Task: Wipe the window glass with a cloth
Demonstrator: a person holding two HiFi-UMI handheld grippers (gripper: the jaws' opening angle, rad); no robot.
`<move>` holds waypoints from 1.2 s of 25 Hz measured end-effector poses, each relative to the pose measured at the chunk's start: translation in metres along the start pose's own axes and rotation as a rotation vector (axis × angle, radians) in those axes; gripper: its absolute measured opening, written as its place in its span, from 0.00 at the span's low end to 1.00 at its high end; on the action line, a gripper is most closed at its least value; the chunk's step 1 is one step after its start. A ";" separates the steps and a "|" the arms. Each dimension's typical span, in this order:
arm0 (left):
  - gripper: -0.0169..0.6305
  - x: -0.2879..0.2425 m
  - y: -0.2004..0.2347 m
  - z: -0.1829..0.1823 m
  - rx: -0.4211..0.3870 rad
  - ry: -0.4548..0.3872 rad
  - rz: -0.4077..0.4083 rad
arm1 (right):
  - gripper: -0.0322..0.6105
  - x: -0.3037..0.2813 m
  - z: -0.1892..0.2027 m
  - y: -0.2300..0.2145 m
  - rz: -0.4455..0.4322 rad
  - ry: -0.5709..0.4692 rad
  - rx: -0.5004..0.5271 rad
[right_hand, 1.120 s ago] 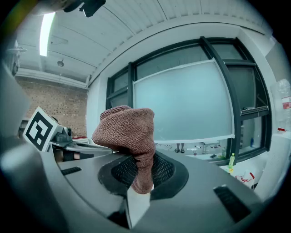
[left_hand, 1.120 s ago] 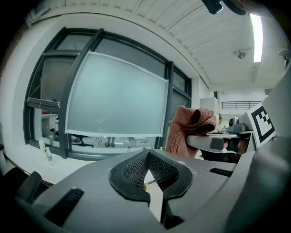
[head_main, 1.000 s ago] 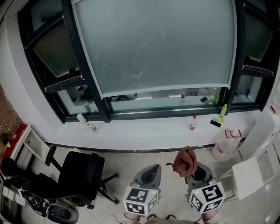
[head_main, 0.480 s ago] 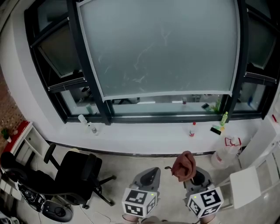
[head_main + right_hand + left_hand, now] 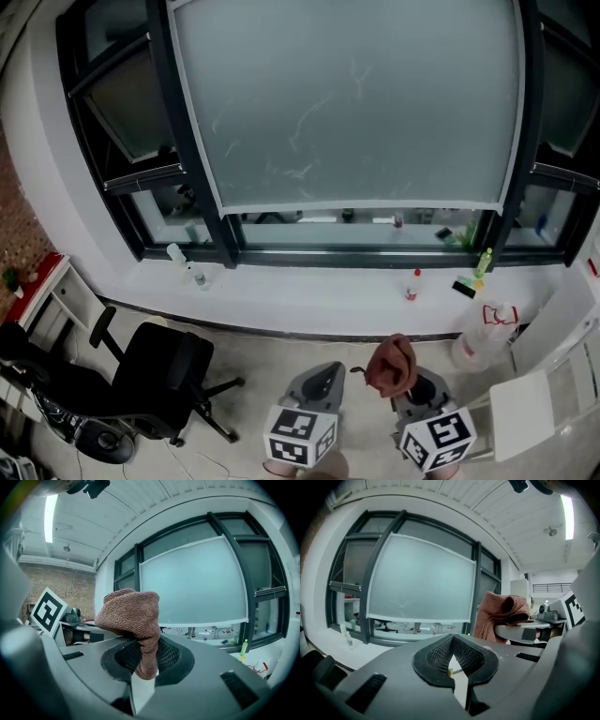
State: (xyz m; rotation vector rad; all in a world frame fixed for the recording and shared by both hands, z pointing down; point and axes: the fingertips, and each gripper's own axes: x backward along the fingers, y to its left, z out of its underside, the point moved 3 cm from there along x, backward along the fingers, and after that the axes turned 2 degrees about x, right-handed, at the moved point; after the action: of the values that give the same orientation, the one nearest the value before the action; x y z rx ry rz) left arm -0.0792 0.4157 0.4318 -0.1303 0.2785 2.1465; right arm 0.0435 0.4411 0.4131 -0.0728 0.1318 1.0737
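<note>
Frosted window glass (image 5: 347, 103) stood ahead, white sill (image 5: 309, 291) below. Right gripper (image 5: 146, 665) clamped on brown cloth (image 5: 131, 613); left gripper (image 5: 451, 641) jaws together, empty. Both hung well apart from glass.

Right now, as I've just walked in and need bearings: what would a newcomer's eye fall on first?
The big frosted window pane, faintly smeared, fills the upper head view. Below it, a brown cloth sticks up from the right gripper, whose jaws are shut on it. A black office chair stands at lower left.

Brn cloth (image 5: 133, 616) bunched in R claw (image 5: 143, 663)
</note>
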 end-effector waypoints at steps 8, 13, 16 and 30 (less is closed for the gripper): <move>0.03 -0.058 0.041 -0.012 0.012 -0.011 0.003 | 0.12 -0.056 0.003 -0.026 0.010 0.068 -0.016; 0.03 -0.114 0.086 -0.030 0.017 -0.015 0.004 | 0.12 -0.121 -0.008 -0.058 0.017 0.028 -0.027; 0.03 -0.149 0.116 -0.047 0.019 -0.009 0.006 | 0.12 -0.166 -0.025 -0.079 0.024 0.037 -0.019; 0.03 -0.289 0.223 -0.115 -0.031 -0.005 0.047 | 0.12 -0.340 -0.072 -0.149 0.047 0.034 0.008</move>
State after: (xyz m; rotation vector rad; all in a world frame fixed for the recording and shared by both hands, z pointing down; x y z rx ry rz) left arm -0.1051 0.0339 0.4117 -0.1377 0.2473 2.1983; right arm 0.0098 0.0651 0.3895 -0.0813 0.1686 1.1193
